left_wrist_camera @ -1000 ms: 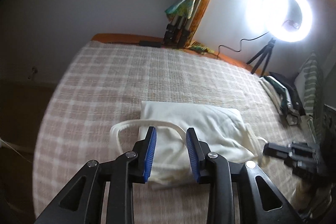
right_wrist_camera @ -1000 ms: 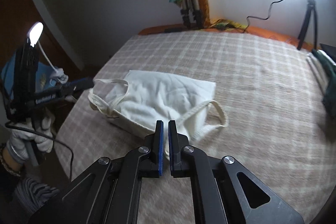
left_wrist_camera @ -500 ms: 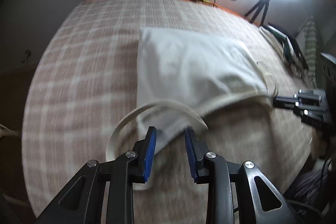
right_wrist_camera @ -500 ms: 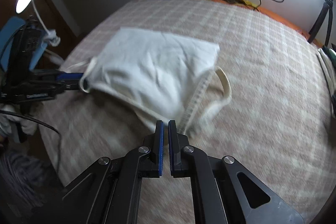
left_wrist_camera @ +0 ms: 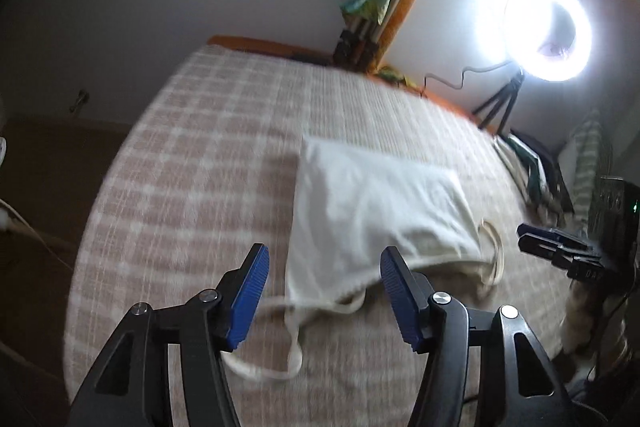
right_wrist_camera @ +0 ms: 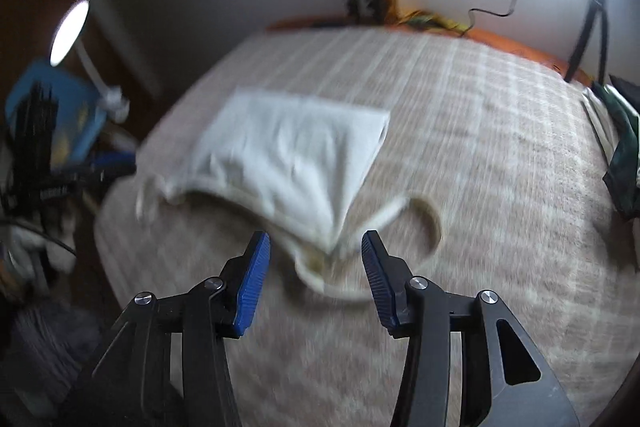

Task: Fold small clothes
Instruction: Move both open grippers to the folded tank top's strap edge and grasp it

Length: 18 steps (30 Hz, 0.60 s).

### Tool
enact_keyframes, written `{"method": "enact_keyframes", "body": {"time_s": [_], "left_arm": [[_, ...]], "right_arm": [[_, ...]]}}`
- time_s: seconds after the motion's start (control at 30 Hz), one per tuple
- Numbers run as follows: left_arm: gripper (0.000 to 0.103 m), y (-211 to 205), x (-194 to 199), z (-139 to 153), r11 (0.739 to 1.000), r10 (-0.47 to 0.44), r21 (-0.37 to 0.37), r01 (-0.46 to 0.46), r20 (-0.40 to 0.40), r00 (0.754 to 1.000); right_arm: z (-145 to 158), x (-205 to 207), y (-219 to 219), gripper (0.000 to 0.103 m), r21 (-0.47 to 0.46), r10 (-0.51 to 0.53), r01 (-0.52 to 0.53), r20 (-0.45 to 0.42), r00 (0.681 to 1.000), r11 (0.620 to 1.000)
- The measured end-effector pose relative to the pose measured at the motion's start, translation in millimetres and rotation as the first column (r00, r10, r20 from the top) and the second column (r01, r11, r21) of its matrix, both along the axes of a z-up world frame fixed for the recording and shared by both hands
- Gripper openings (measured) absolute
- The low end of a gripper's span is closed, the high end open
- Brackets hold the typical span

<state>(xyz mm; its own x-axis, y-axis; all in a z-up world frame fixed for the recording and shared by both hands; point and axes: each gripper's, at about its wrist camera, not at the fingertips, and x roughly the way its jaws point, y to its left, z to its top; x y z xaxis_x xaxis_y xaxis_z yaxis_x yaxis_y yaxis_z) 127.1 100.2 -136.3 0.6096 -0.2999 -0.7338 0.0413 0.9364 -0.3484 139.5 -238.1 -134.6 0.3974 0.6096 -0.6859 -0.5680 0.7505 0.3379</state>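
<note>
The cream top (left_wrist_camera: 372, 211) lies spread on the checked bed cover (left_wrist_camera: 192, 187), doubled over so its far edge makes a straight fold line and its straps trail toward you off the near edge. It sits that way because one fold looks already made: the body is flat and squared, only the loose straps (left_wrist_camera: 276, 355) spoil the shape.

Your left tool (left_wrist_camera: 322, 291) hangs over the top's near left corner with its jaws apart. They have just been opening, and though a strap passes under the gap, the blue pads do not press it, so the cloth is free. Your right tool (right_wrist_camera: 314, 275) stands the same way over the top's near right corner: jaws apart, having just been opening, with the hem corner and a strap loop (right_wrist_camera: 424, 215) lying between the pads but unpinched. I judge that you hold both tools spread at the two near corners so the cloth can settle flat where you laid it.

The next step likely calls for tucking the straps onto the body before another fold; left out, they would poke from the bundle.

Beyond the top, a pile of other clothes (left_wrist_camera: 536, 171) waits at the bed's right side, well apart from it. A ring light (left_wrist_camera: 548, 27) on a tripod stands behind that, lighting the top.
</note>
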Motion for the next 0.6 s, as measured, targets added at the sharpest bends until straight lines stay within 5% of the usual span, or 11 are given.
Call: {"method": "enact_keyframes", "body": {"time_s": [0.1, 0.23, 0.37, 0.47, 0.6], "left_arm": [[0.057, -10, 18, -2, 1.0, -0.005, 0.017, 0.005, -0.002, 1.0], [0.055, -20, 28, -11, 0.999, -0.022, 0.022, 0.023, -0.033, 0.999], [0.055, -23, 28, -14, 0.998, -0.026, 0.055, 0.028, -0.036, 0.999], [0.055, -13, 30, -17, 0.999, 0.006, 0.045, -0.004, -0.043, 0.999], [0.059, 1, 34, -27, 0.999, 0.049, -0.008, -0.05, -0.081, 0.995]], "right_arm": [[-3, 17, 9, 0.047, 0.041, -0.005, 0.007, -0.041, 0.999, 0.999], [-19, 18, 32, 0.028, 0.027, 0.025, -0.022, -0.106, 0.994, 0.999], [-35, 0, 46, 0.028, 0.001, 0.15, -0.154, -0.21, 0.966, 0.988], [-33, -28, 54, 0.028, -0.037, 0.268, -0.281, -0.204, 0.942, 0.959], [-17, -29, 43, 0.028, -0.008, 0.242, -0.246, -0.156, 0.958, 0.969]]}}
